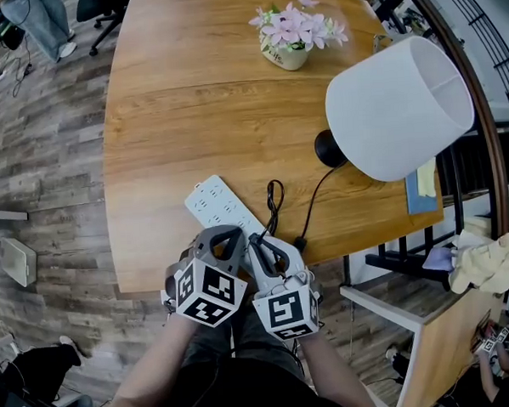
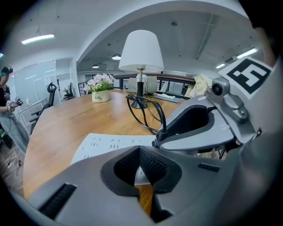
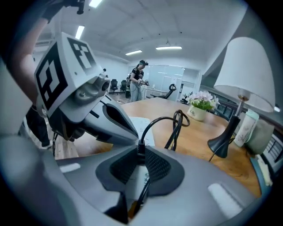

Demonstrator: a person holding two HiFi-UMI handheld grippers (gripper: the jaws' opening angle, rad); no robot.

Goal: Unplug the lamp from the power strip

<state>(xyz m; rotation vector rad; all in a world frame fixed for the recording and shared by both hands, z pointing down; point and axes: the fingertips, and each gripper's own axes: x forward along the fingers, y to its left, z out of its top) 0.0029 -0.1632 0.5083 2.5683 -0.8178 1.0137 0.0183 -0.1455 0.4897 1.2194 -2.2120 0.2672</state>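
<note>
The white power strip (image 1: 214, 202) lies slantwise near the wooden table's (image 1: 165, 118) front edge. The lamp has a white shade (image 1: 398, 106) and a black base (image 1: 328, 148). Its black cord (image 1: 274, 197) loops toward my grippers. My right gripper (image 1: 258, 238) is shut on the black plug (image 3: 140, 147), with the cord rising from between its pads. White strip shows under the plug, and I cannot tell whether the plug sits in its socket. My left gripper (image 1: 230, 232) is beside it, its tips together over the strip's near end (image 2: 110, 143) with nothing between them.
A pot of pink flowers (image 1: 292, 30) stands at the table's far side. A blue book (image 1: 421, 190) lies under the lampshade at the right edge. A low shelf with a yellow cloth (image 1: 487, 258) is at the right. A person (image 3: 138, 79) stands far back.
</note>
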